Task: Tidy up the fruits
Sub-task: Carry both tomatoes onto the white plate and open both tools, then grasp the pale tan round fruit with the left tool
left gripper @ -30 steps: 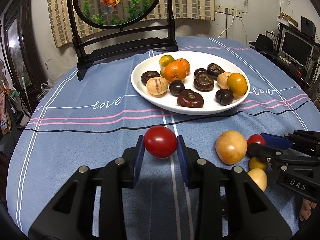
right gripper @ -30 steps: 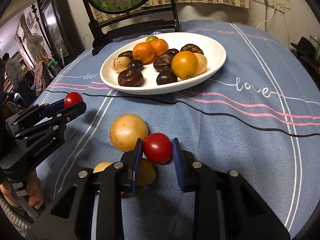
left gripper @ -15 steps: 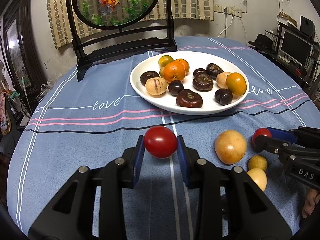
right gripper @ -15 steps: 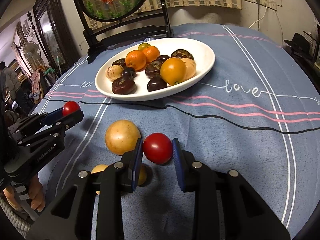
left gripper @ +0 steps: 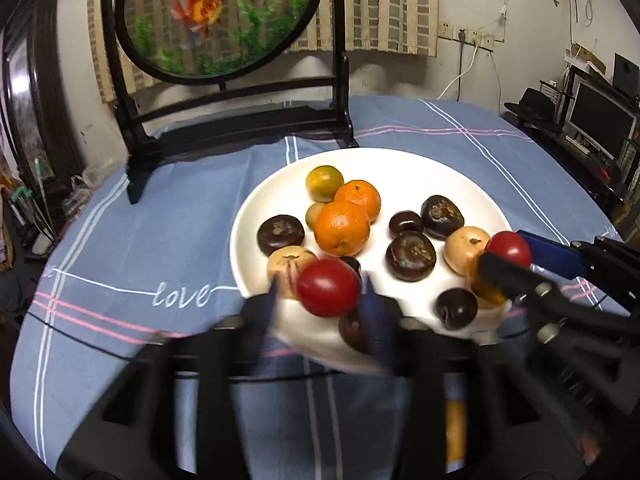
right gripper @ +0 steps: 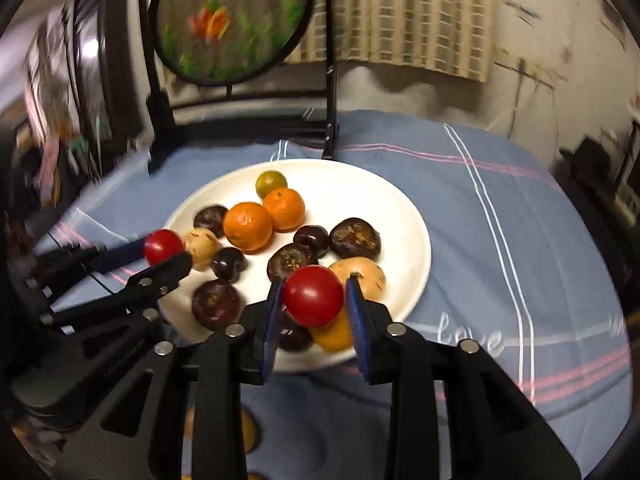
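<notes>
My left gripper [left gripper: 326, 294] is shut on a red tomato [left gripper: 328, 288] and holds it over the near rim of the white plate [left gripper: 400, 164]. My right gripper [right gripper: 314, 298] is shut on a second red tomato [right gripper: 314, 296] above the plate's [right gripper: 360, 176] front right part. Each gripper also shows in the other view, the right one [left gripper: 508, 254] and the left one [right gripper: 164, 248], with its tomato. The plate holds oranges [left gripper: 342, 228], dark fruits [left gripper: 410, 250] and pale fruits [right gripper: 202, 246].
A black stand with a round goldfish screen [left gripper: 216, 16] stands behind the plate on the blue striped tablecloth [left gripper: 140, 240]. Yellow fruits [right gripper: 248, 432] lie on the cloth below the grippers. A monitor and shelves [left gripper: 600, 120] are beyond the table's right edge.
Both grippers have risen from the cloth and moved forward over the plate, each carrying its tomato. The yellow fruits stay behind on the cloth.
</notes>
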`<act>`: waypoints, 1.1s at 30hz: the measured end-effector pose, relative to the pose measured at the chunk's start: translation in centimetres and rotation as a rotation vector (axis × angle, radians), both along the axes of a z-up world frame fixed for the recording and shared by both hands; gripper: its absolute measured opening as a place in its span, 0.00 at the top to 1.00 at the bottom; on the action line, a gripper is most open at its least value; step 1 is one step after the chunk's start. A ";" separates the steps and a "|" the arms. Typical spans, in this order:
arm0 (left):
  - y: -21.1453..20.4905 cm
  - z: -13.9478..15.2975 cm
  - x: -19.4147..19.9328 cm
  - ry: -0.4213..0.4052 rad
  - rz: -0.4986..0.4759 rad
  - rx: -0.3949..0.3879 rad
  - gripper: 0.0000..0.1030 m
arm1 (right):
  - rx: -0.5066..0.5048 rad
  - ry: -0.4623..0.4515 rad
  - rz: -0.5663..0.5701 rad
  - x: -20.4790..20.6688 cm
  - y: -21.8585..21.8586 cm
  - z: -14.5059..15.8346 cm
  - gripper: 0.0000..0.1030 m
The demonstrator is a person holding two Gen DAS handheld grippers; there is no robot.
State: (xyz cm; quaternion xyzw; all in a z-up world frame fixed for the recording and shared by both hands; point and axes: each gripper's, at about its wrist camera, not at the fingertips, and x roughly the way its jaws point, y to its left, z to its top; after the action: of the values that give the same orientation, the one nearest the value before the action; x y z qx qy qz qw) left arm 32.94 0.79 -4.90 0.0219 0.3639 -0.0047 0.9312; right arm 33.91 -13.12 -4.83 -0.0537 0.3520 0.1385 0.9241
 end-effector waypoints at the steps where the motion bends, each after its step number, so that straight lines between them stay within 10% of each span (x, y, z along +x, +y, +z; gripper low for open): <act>1: 0.3 0.1 -0.1 -0.020 0.014 0.000 0.29 | -0.018 -0.028 -0.036 -0.1 -0.1 0.1 0.49; 9: 2.3 0.8 -2.5 -0.009 -0.023 -0.112 0.27 | 0.146 0.037 0.019 -2.7 -2.9 -0.3 0.46; 18: -4.6 -2.4 -8.0 0.047 -0.277 0.066 0.27 | 0.143 0.115 0.050 -9.6 -5.5 -1.7 0.46; 22: -5.1 -3.4 -7.1 0.087 -0.300 0.019 0.28 | 0.155 0.130 0.105 -12.3 -5.7 -2.3 0.47; 25: -4.3 -3.3 -6.9 0.119 -0.332 -0.080 0.61 | 0.105 0.137 0.139 -13.2 -4.6 -3.0 0.46; 33: -4.2 -3.3 -7.2 0.127 -0.357 -0.126 0.62 | 0.063 0.130 0.238 -14.6 -1.9 -3.3 0.46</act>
State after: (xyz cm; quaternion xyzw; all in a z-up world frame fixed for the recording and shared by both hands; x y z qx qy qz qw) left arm 25.75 -3.37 -8.16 0.0275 0.4112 -0.1940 0.8902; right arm 19.32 -15.04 -8.13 -0.0570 0.3980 0.2615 0.8775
